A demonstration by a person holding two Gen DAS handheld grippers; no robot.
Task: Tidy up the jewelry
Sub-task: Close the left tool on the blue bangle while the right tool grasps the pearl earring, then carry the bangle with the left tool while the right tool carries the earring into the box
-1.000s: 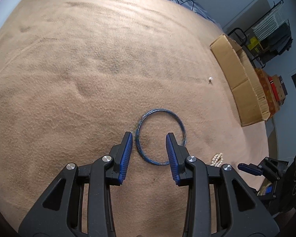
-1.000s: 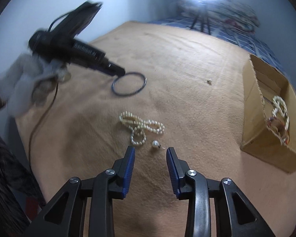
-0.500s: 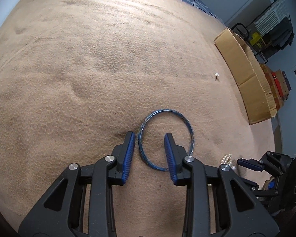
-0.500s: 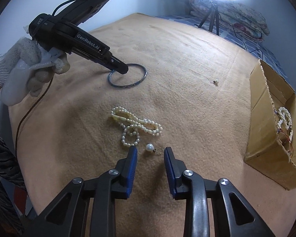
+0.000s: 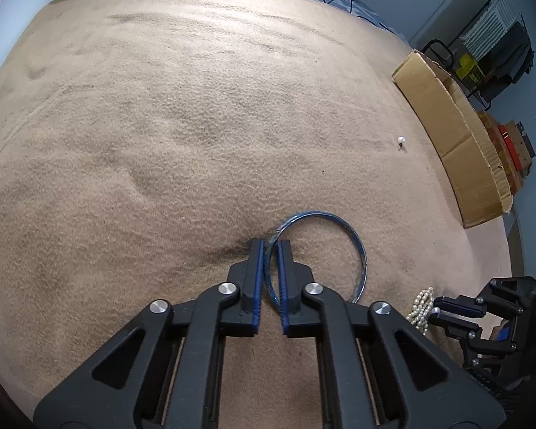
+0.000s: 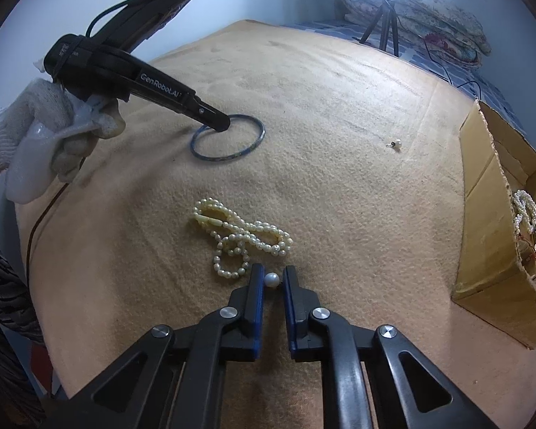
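A thin blue bangle (image 5: 353, 243) lies on the tan blanket; it also shows in the right wrist view (image 6: 246, 148). My left gripper (image 5: 269, 246) is shut on the bangle's left rim, still down on the blanket. My right gripper (image 6: 271, 277) has closed on a pearl earring (image 6: 271, 280) at the blanket. A pearl necklace (image 6: 239, 232) lies coiled just beyond the right fingertips; its end shows in the left wrist view (image 5: 422, 307). A second pearl earring (image 6: 396, 144) lies farther off, also seen in the left wrist view (image 5: 401, 140).
An open cardboard box (image 6: 496, 221) stands at the right edge of the blanket and holds beaded jewelry (image 6: 527, 214); it shows in the left wrist view (image 5: 457, 150) too. A ring light on a tripod (image 6: 389, 7) stands beyond the bed.
Both grippers moved forward and down and closed. The left one closed on the bangle's rim; the right one closed around the pearl earring.
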